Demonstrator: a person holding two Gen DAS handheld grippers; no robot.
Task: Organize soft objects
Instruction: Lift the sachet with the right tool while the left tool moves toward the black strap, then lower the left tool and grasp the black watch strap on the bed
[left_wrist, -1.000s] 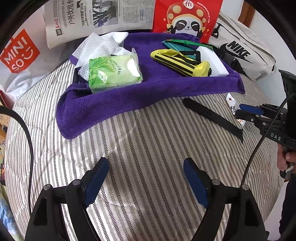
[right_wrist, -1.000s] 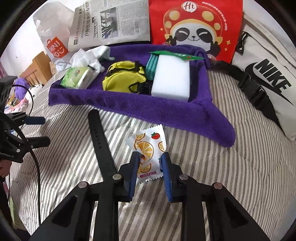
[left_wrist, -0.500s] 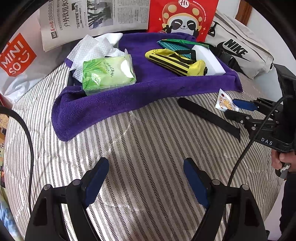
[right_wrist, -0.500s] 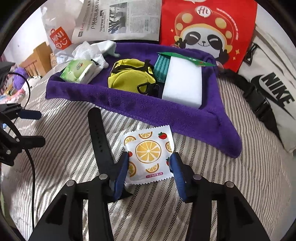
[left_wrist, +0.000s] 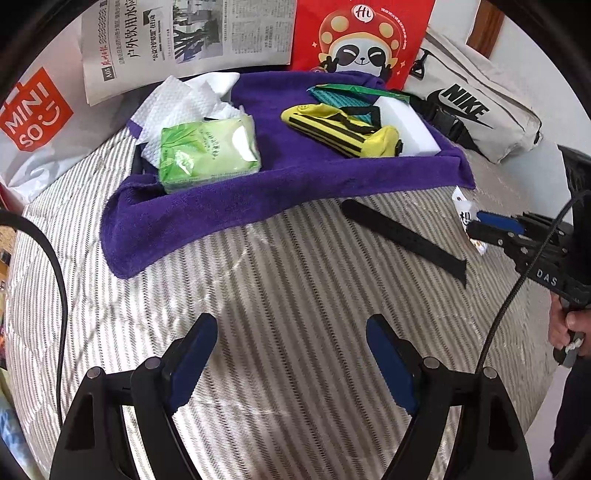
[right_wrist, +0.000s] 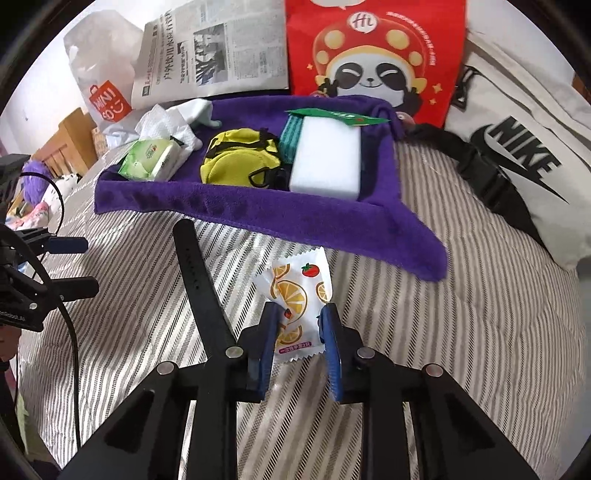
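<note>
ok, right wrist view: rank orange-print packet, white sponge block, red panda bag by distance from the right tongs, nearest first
1. orange-print packet: between the right tongs, on the striped cover.
2. white sponge block: farther back, on the purple towel.
3. red panda bag: farthest, standing behind the towel.

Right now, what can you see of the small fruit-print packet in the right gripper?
The packet is a small white sachet with crimped edges, printed with orange slices and a tomato, plus a pink label strip near its lower edge. It looks like thin crinkly film. The right gripper pinches its lower half between blue pads. It sits over the striped bedding, between the black strap and the purple towel.
</note>
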